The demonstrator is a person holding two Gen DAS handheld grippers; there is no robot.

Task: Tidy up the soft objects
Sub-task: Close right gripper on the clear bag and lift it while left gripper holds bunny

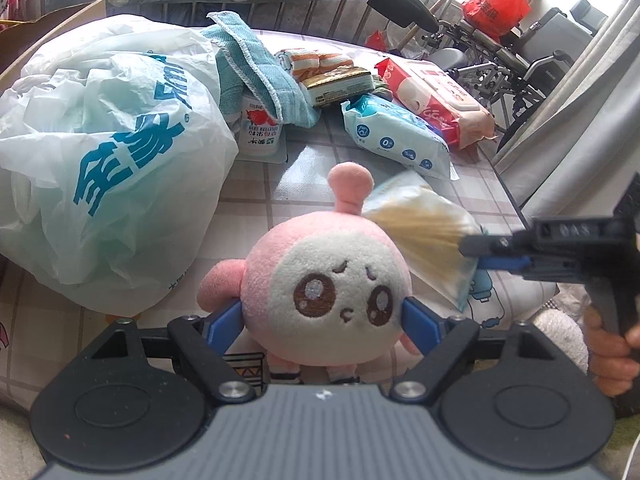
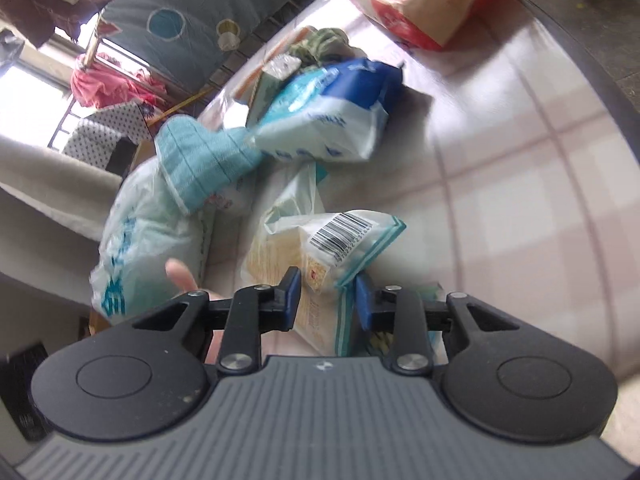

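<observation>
Left wrist: left hand-held gripper (image 1: 322, 316) clamps pink-white plush (image 1: 326, 300); right hand-held gripper (image 2: 326, 298) pinches yellow-teal packet (image 2: 320, 264).

- A pink-and-white plush toy (image 1: 326, 290) is held upright, face forward, near the table's front edge.
- A clear snack packet (image 2: 320, 256), possibly crackers, is held tilted above the table.

Left gripper (image 1: 323, 314) low in its own view, blue pads (image 1: 224, 322) pressed vs. both sides of the pink plush toy (image 1: 324, 280), jaws clamped on it. Right gripper (image 2: 327, 300) seen in left view too, coming in from the right edge, level, handle held by a hand (image 1: 612, 344); in its own view pads (image 2: 291, 300) pinch a clear snack bag (image 2: 320, 256), jaws nearly closed on it, pic blurred.
</observation>
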